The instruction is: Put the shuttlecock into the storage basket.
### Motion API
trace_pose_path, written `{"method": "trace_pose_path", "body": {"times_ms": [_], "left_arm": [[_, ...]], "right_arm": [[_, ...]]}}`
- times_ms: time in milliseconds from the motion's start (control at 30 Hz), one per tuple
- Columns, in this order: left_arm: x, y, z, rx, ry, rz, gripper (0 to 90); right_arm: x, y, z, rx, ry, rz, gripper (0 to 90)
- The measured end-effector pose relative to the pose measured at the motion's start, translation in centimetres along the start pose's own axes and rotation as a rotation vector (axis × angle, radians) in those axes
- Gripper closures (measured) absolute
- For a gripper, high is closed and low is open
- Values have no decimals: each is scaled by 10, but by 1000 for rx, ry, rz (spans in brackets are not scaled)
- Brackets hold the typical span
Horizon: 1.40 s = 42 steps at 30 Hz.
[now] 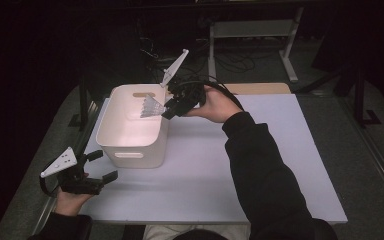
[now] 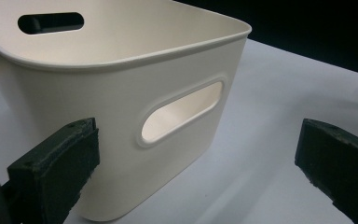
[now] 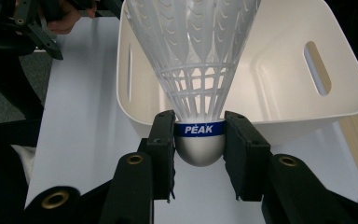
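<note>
High view: right tool (image 1: 166, 108) held a white shuttlecock (image 1: 152, 106) over the white bin (image 1: 130, 150) on the table (image 1: 280, 165); left tool (image 1: 102, 166) stood apart, empty, near the bin.
Left gripper view: bin's handle slot (image 2: 182, 112) lay between spread jaws.
Right gripper view: jaws clamped the shuttlecock's cork, feathers over the bin.

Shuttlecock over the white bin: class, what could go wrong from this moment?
1. The right tongs pinch only the rounded cork of the shuttlecock; it might slip or twist out.
2. It hangs near the rim of the white bin, so a drop now may land on the table.
3. The left tongs stand open beside the bin, steadying nothing.
</note>
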<state>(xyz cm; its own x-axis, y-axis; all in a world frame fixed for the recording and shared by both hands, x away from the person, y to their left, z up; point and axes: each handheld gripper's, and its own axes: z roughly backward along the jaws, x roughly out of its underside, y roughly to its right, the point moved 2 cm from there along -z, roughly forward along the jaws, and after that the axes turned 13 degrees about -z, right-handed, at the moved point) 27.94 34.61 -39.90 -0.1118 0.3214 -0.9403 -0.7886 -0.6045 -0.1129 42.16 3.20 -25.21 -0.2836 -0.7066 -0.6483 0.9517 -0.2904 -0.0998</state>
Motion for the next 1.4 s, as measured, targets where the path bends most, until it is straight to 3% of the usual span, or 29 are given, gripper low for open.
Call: {"method": "trace_pose_path", "body": {"times_ms": [1400], "left_arm": [[0,0,0,6,1,-2,0]], "right_arm": [[-16,-5,-50,-70,-41,23,638]]}}
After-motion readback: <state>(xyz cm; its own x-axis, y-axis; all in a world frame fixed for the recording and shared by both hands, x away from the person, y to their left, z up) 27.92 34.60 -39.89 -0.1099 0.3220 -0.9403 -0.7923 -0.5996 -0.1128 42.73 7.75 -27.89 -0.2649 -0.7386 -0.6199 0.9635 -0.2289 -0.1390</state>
